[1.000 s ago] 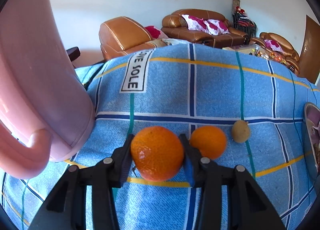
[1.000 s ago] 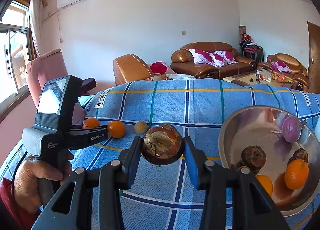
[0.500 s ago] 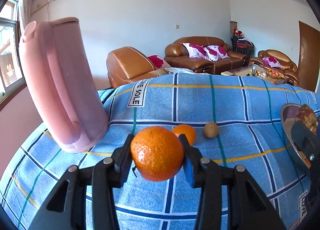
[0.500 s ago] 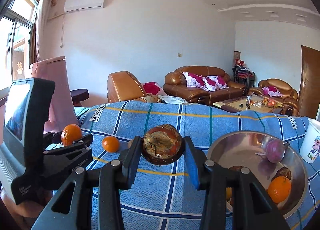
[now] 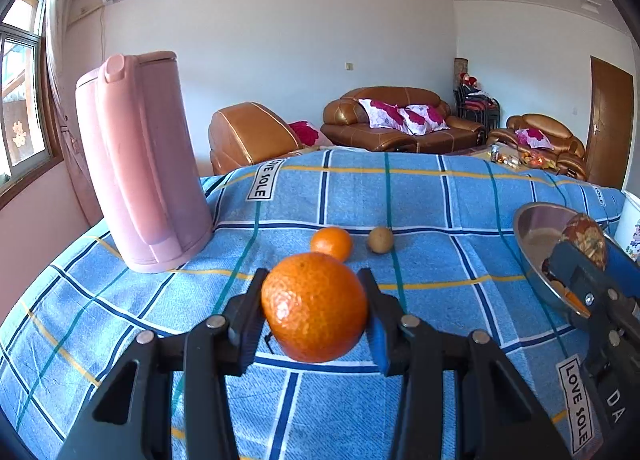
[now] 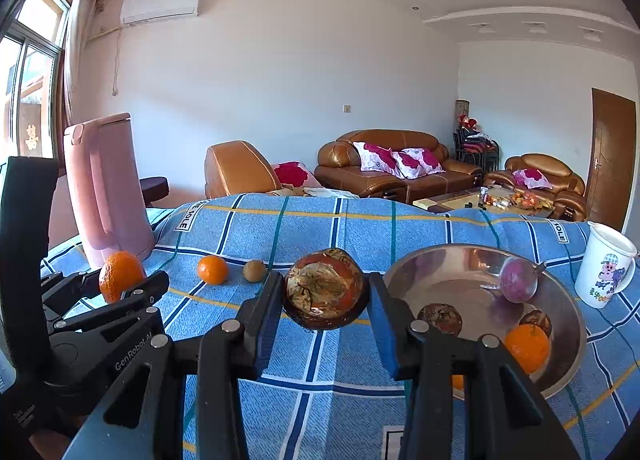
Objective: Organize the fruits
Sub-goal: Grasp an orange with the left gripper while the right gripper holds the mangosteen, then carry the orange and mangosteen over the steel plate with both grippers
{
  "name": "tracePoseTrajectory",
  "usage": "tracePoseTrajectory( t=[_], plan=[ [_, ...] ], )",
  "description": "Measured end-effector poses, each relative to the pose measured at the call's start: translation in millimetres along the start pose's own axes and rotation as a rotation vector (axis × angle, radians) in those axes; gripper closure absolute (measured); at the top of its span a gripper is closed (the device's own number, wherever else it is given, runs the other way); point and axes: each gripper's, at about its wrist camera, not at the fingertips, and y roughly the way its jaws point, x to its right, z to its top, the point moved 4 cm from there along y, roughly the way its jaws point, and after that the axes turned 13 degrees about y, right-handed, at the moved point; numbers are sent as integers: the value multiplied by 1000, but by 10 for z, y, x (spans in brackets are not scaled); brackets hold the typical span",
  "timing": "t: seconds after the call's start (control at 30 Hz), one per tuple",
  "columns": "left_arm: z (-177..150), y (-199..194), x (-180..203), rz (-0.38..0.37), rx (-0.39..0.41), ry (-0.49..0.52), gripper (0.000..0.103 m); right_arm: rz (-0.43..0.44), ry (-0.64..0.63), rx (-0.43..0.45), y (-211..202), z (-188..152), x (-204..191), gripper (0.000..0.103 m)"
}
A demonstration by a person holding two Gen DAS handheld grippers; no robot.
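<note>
My left gripper point(image 5: 314, 310) is shut on a large orange point(image 5: 314, 306) and holds it above the blue checked cloth point(image 5: 432, 207); it also shows in the right wrist view point(image 6: 122, 280). My right gripper point(image 6: 326, 296) is shut on a brown mottled fruit point(image 6: 326, 294), held above the cloth just left of the steel bowl point(image 6: 576, 312). The bowl holds a purple fruit point(image 6: 519, 280), an orange point(image 6: 526, 346) and two brown fruits point(image 6: 440, 318). A small orange point(image 5: 332, 244) and a small brown fruit point(image 5: 381, 240) lie on the cloth.
A tall pink kettle point(image 5: 140, 163) stands at the cloth's back left. A white printed mug point(image 6: 606, 266) stands right of the bowl. Brown leather sofas point(image 6: 396, 163) and a low table are behind the cloth.
Both grippers have risen with their fruits. The left gripper has drawn back from the kettle and the two loose fruits. The right gripper has come closer to the bowl.
</note>
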Motion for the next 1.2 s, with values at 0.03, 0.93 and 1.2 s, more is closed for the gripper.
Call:
tracePoseTrajectory(
  t=[0.03,0.93,1.2],
  plan=[
    [-8,-26,29,-2,1,4,57,-3,2,-4,-12,-4,18,59],
    [51,-411,977,-125,23,91,57,-123,54,16,-488,82,1022,59],
    [124,-442,1256,-169,29,109,57,-168,96,22,-524,157,1381,59]
  ],
)
